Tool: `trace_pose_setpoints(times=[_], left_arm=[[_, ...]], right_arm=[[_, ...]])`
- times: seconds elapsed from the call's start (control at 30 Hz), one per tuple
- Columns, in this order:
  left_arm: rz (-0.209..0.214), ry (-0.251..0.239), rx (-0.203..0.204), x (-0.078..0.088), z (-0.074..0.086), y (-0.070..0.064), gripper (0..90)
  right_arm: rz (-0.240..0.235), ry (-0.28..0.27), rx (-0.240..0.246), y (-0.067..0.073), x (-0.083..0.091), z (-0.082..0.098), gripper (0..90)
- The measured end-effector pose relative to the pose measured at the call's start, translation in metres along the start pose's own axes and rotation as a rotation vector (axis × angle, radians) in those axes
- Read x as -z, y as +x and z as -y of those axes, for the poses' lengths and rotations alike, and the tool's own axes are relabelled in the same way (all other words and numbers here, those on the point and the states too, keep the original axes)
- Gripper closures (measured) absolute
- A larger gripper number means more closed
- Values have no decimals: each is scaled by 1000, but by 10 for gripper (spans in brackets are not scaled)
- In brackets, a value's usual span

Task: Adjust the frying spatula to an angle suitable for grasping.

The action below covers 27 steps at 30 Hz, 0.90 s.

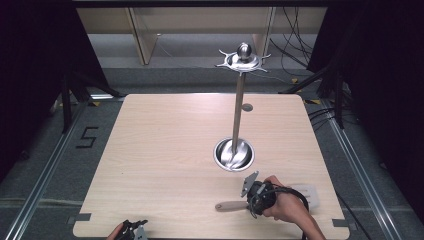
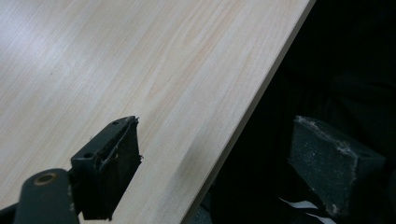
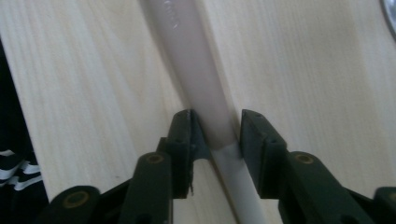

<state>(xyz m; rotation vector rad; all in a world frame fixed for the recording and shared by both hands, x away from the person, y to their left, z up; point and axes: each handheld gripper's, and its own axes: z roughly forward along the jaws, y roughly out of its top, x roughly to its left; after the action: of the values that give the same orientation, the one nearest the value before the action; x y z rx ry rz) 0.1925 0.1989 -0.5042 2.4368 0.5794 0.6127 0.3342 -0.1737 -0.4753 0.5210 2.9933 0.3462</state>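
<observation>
While the right tongs (image 3: 217, 133) have the handle of a kitchen utensil (image 1: 231, 205) between their 2 jaws, the step in hand looks like the pick-up itself. In the right gripper view the pale handle (image 3: 196, 70) runs up between the black pads, which sit narrow and close against its sides; the left pad seems to touch it, the right one looks right at its edge, so I judge the grip as made or all but made. The utensil lies flat on the worktop (image 1: 165, 150) near the front right corner, its handle pointing toward the left edge; its working end is hidden under the hand, so I cannot tell what kind of utensil it is.

Behind it stands a steel utensil stand (image 1: 239, 107), its round base (image 1: 233, 154) right of centre and hooks at the top. The likely next move is to lift the handle clear of the worktop without letting it swivel, then carry it toward that stand.

By the front edge, the left tongs (image 2: 219, 163) hang wide open, holding nothing, 1 jaw over the wood and 1 past the edge.
</observation>
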Motion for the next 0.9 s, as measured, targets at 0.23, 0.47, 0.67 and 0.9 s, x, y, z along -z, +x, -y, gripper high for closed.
trace_pose_setpoints(times=[0.23, 0.47, 0.67, 0.9], left_arm=[[13, 2, 0, -1, 0, 0, 155], [-2, 5, -2, -2, 0, -1, 155], [12, 1, 0, -1, 0, 0, 155], [-5, -3, -8, 1, -1, -1, 155]], right_arm=[[26, 16, 89, -11, 1, -2, 730], [-18, 44, 79, -15, -2, -8, 732], [-35, 110, 76, -15, -2, -16, 737], [7, 131, 146, -12, -4, -21, 748]])
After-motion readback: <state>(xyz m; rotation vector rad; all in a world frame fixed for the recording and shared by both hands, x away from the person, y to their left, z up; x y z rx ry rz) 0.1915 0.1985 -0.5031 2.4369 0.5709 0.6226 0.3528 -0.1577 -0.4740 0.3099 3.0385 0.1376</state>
